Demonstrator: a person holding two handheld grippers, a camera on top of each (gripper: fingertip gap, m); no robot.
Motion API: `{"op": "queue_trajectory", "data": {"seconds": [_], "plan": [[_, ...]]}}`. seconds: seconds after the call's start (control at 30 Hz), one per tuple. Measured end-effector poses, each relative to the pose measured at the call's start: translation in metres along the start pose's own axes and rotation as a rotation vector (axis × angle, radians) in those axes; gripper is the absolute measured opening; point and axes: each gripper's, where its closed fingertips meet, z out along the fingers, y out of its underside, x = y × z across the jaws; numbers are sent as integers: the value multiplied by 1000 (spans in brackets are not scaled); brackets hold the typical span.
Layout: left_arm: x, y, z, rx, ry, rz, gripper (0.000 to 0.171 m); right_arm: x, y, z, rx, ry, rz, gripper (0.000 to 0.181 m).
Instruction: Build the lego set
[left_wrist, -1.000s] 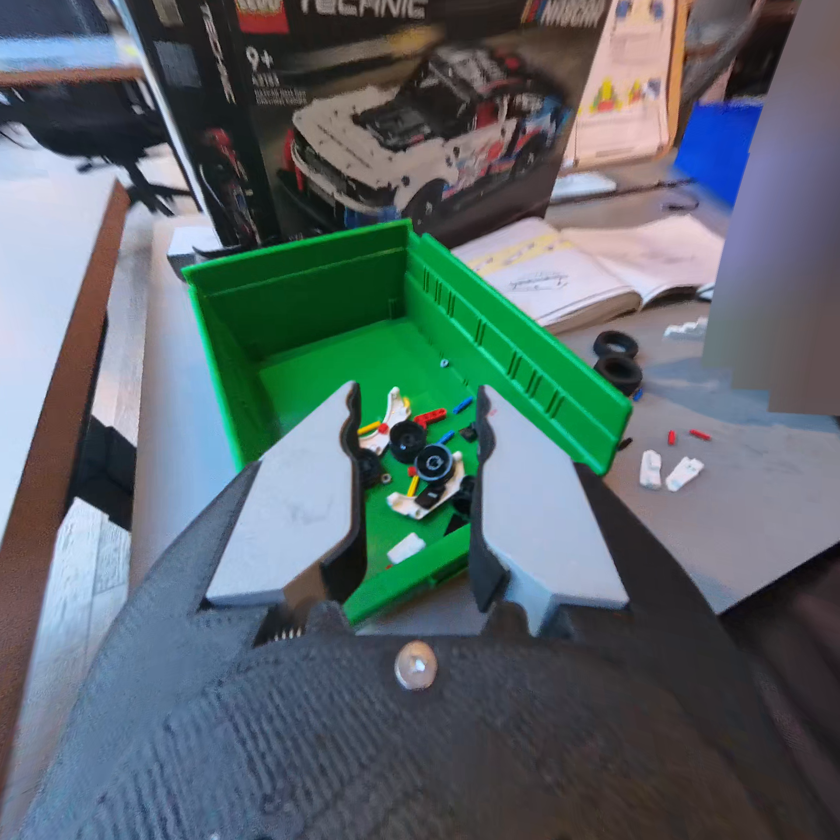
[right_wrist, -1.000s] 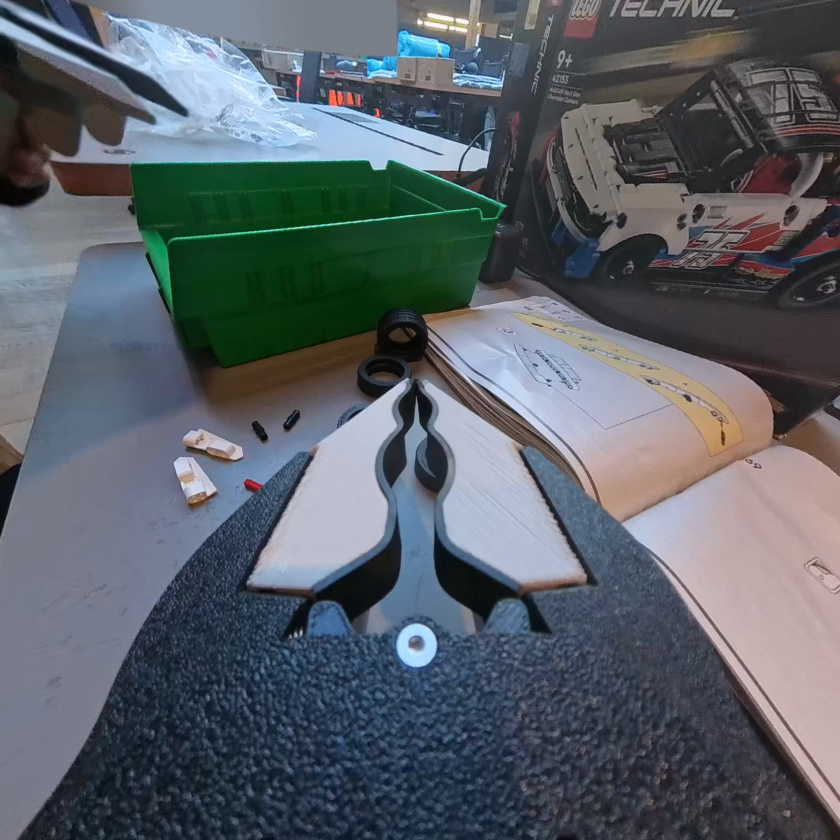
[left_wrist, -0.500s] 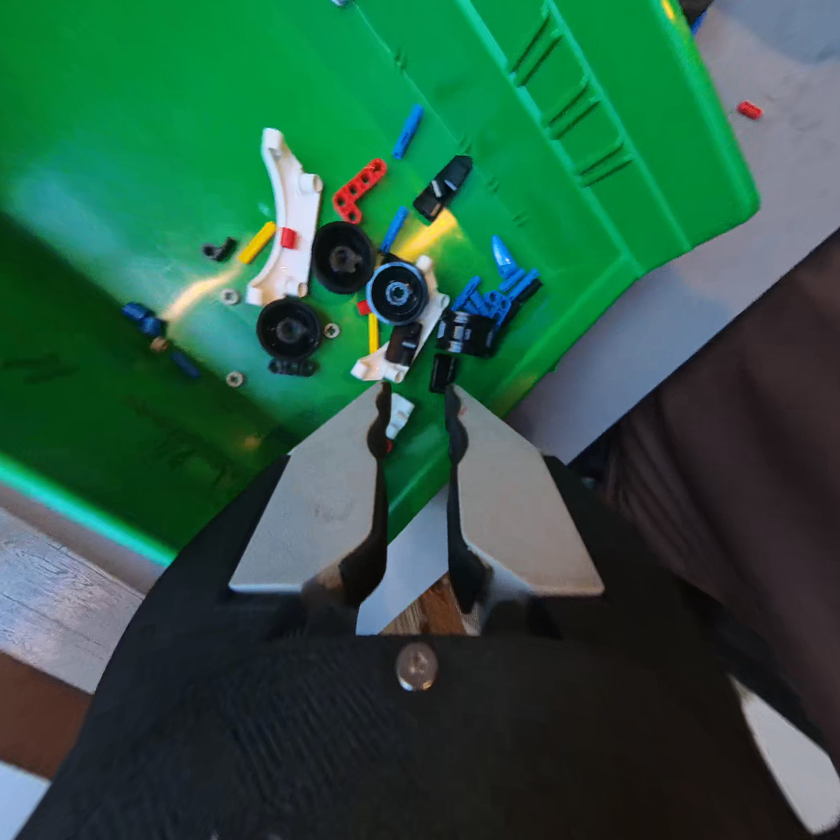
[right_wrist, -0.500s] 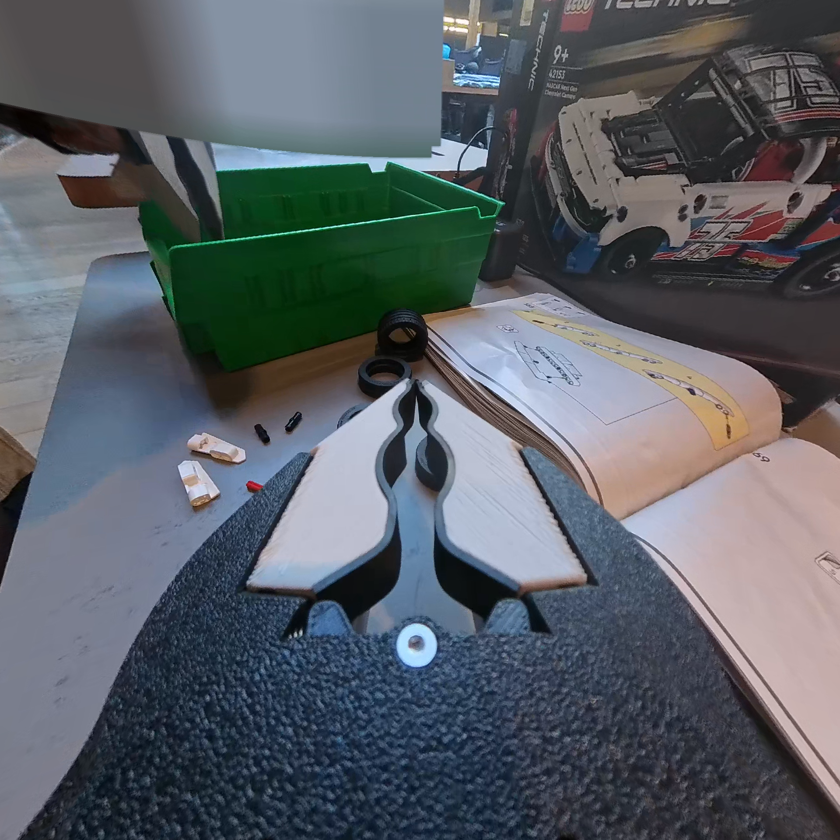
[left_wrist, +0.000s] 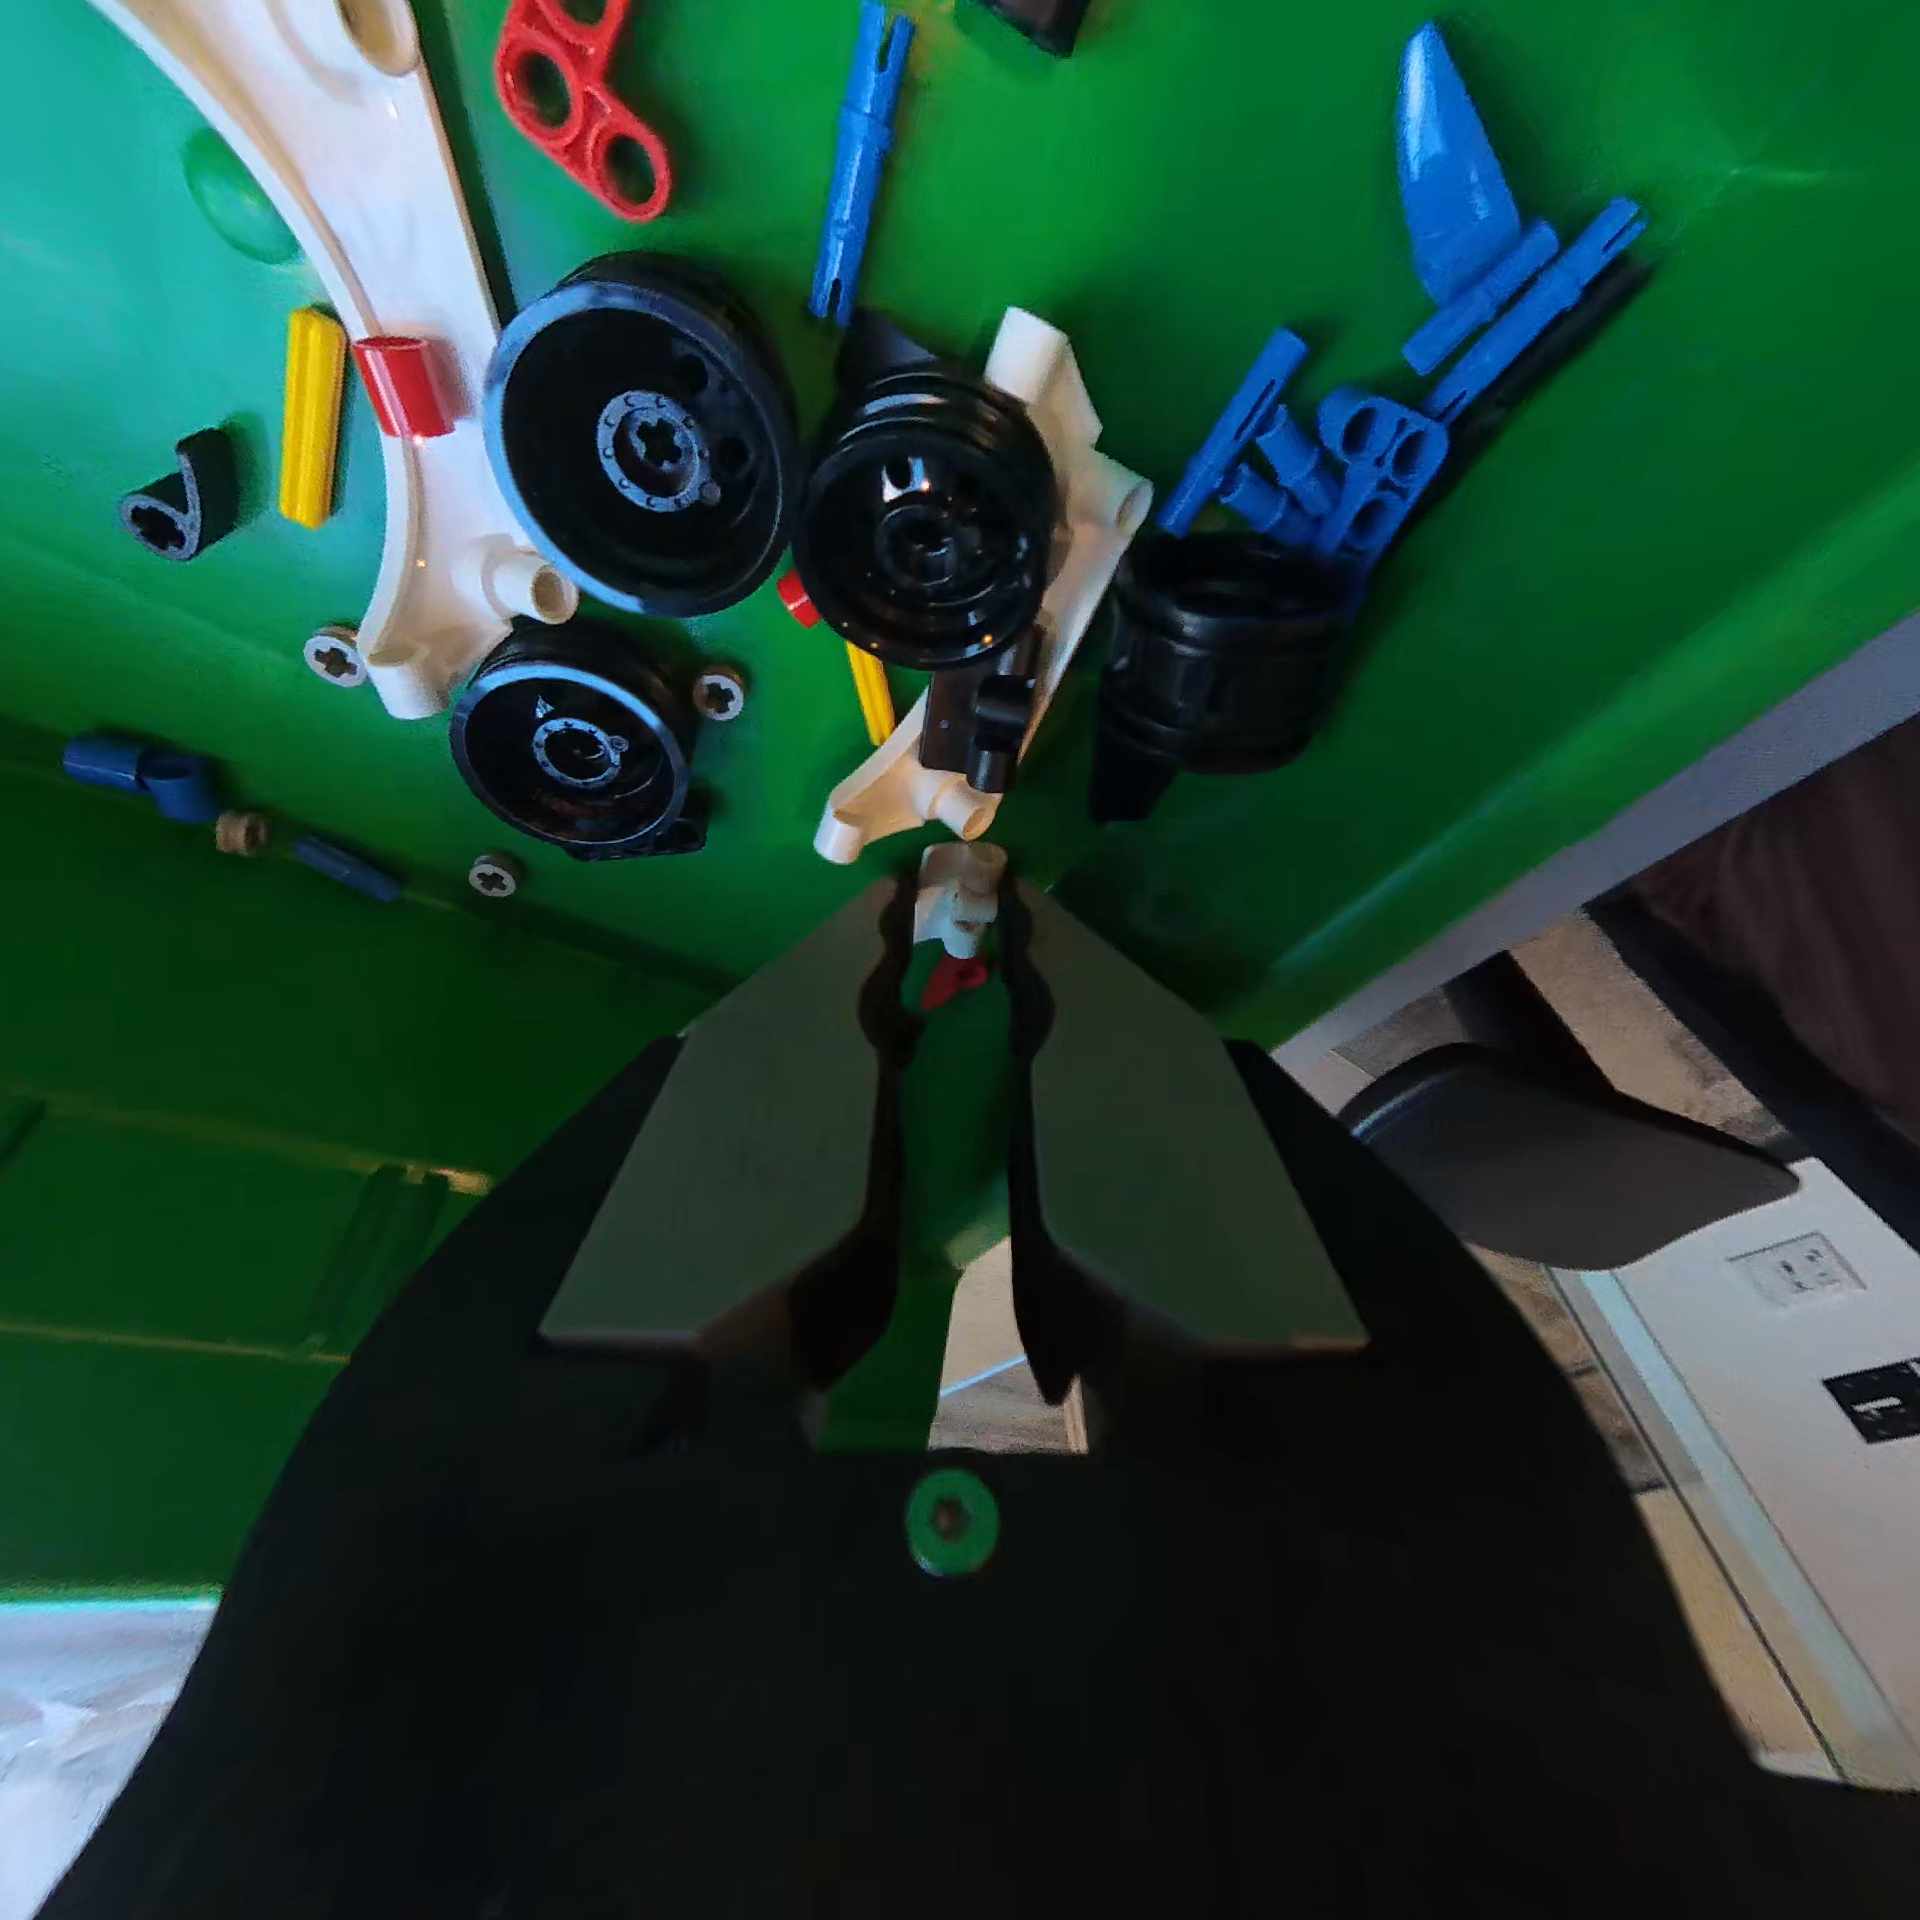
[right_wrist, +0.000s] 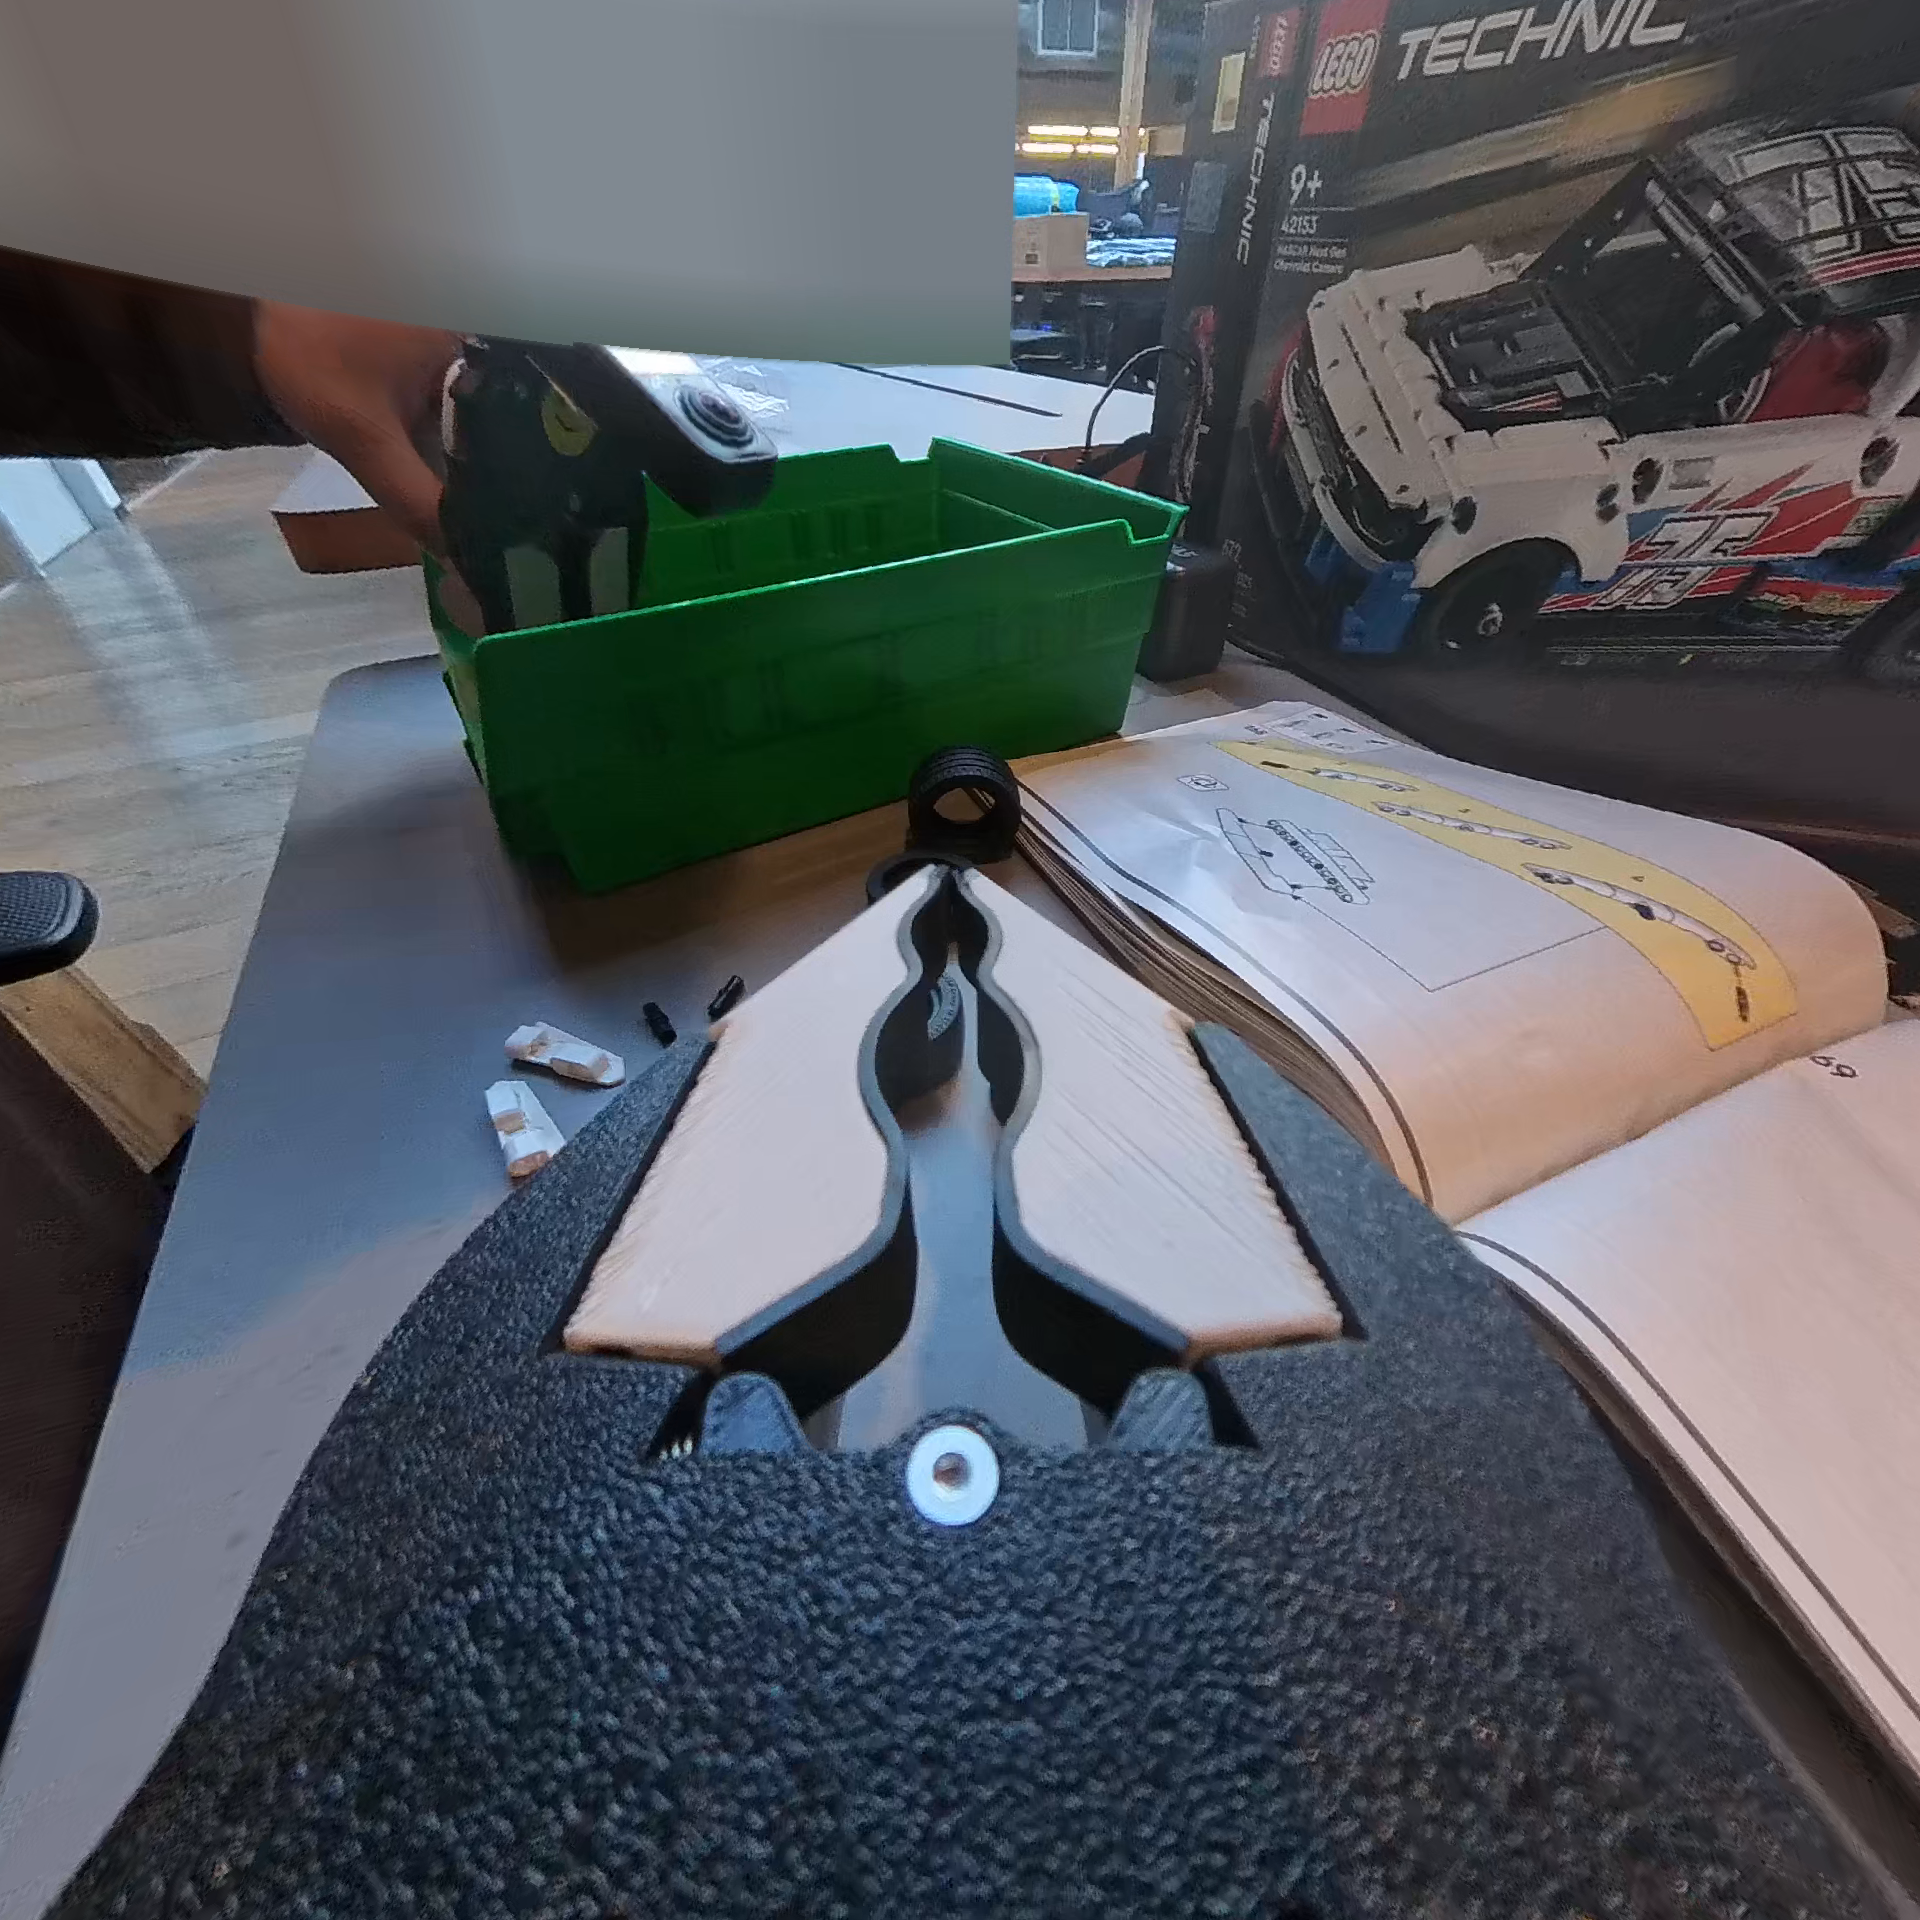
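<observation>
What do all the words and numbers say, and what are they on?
I can't read writing out; here is where it sits.
Big dark box: large and small print, clear.
Open instruction booklet: tiny numbers by the drawings.
Black tyre in the right gripper: pale marks, too small.
White panel past the green bin: dark sticker, blurred.

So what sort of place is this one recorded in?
Probably an office or workshop, at a grey worktable: a green parts bin, an open instruction booklet, the set's box, with more tables and cartons behind.
</observation>
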Motion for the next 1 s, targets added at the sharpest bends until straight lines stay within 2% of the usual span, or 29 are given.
{"op": "queue_trajectory", "data": {"seconds": [0.23, 0.4, 0.43, 0.5, 0.63, 0.73, 0.87, 1.0], "plan": [[-7, -4, -11, 98, -24, -49, 12, -4, -1, -3, 10, -21, 14, 0], [-22, -2, -51, 227, -257, -60, 13, -5, 0, -2, 6, -21, 9, 1], [-25, -4, -64, 277, -318, -62, 13, -5, 0, -2, 5, -22, 11, 1], [-23, -21, -94, 453, -442, -35, 14, -5, -1, -2, 6, -21, 13, 2], [18, -71, -151, 855, -605, 72, 13, -14, 2, 4, -20, -66, 39, 13], [78, -116, -176, 1150, -607, 171, 12, -37, 1, 11, -65, -154, 66, 22], [147, -159, -170, 1297, -595, 310, 12, -69, -19, 9, -79, -233, 39, 25], [175, -176, -153, 1337, -712, 398, 12, -90, -28, -9, -87, -325, 19, 24]]}}
